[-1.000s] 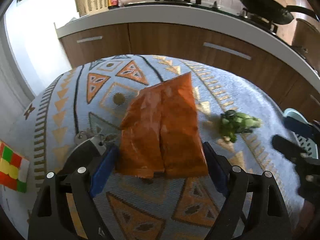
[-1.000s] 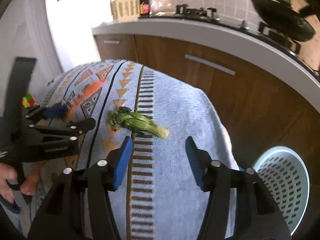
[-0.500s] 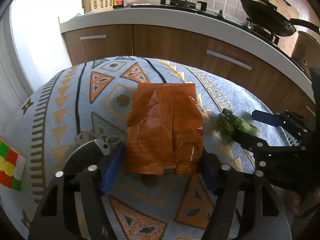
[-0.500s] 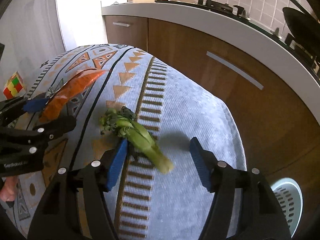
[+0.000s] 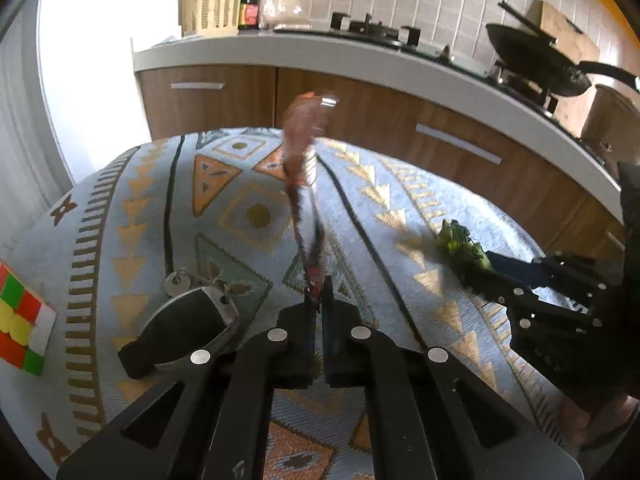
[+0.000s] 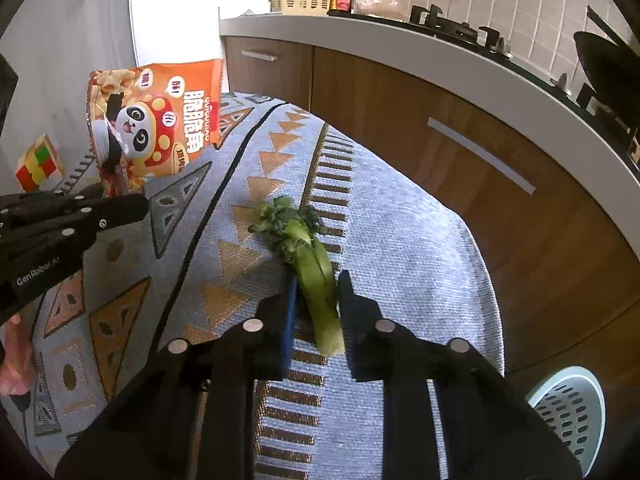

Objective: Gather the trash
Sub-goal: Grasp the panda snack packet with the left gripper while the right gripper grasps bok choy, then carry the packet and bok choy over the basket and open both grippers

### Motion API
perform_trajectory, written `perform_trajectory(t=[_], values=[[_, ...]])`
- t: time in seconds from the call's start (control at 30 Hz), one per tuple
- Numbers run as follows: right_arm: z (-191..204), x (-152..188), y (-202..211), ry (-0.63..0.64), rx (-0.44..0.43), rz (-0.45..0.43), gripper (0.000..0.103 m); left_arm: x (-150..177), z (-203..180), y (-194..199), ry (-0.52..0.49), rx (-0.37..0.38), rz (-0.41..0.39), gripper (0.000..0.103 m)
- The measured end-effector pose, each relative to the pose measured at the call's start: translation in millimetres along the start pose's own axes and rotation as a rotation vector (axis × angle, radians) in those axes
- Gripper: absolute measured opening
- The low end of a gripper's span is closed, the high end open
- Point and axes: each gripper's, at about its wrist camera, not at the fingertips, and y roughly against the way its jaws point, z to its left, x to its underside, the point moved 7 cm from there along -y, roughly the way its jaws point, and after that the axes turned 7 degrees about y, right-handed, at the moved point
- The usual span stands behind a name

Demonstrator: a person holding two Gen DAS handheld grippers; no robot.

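An orange snack bag (image 5: 298, 152) stands lifted by its bottom edge, seen edge-on in the left wrist view, with my left gripper (image 5: 318, 300) shut on it. From the right wrist view the snack bag (image 6: 160, 120) shows its panda print above the left gripper (image 6: 132, 204). A green vegetable stalk (image 6: 312, 256) lies on the patterned cloth between the blue pads of my right gripper (image 6: 317, 292), whose jaws are closing and press on both its sides. The same vegetable stalk (image 5: 456, 240) and right gripper (image 5: 500, 270) show at the right of the left wrist view.
The patterned tablecloth (image 5: 240, 216) also carries a colour cube (image 5: 20, 320) at the left and a black key fob with keys (image 5: 180, 320). A pale perforated basket (image 6: 568, 404) sits on the floor at lower right. Wooden kitchen cabinets (image 6: 400, 120) stand close behind.
The left jaws closed on the bag's near edge and the bag rose from flat to upright. The right gripper moved over the stalk and its jaws narrowed onto it.
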Motion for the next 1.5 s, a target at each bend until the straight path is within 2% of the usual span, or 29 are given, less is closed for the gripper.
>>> perform_trajectory(t=[0.23, 0.37, 0.47, 0.7, 0.8, 0.97, 1.2, 1.33, 1.5], values=[[-12, 2, 20, -0.07, -0.002, -0.071, 0.014, -4, -10, 12, -0.015, 0.054, -0.049, 0.0], [-20, 10, 36, -0.123, 0.01, -0.093, 0.014, -7, -15, 22, -0.005, 0.116, -0.068, 0.0], [-23, 20, 58, -0.152, 0.018, -0.12, 0.014, -10, -22, 36, -0.026, 0.154, -0.105, 0.0], [-49, 37, 125, -0.204, 0.092, -0.201, 0.014, -8, -54, 71, -0.067, 0.25, -0.13, 0.0], [-68, 49, 163, -0.252, 0.129, -0.246, 0.014, -9, -78, 95, -0.102, 0.296, -0.153, 0.0], [-95, 69, 206, -0.308, 0.2, -0.267, 0.014, -6, -120, 123, -0.166, 0.357, -0.182, 0.0], [-130, 105, 259, -0.378, 0.296, -0.289, 0.014, 7, -184, 144, -0.25, 0.434, -0.188, 0.0], [-146, 134, 272, -0.422, 0.358, -0.261, 0.014, 24, -226, 142, -0.3, 0.472, -0.155, 0.0], [-170, 175, 264, -0.535, 0.353, -0.188, 0.014, 52, -270, 124, -0.347, 0.515, -0.077, 0.0]])
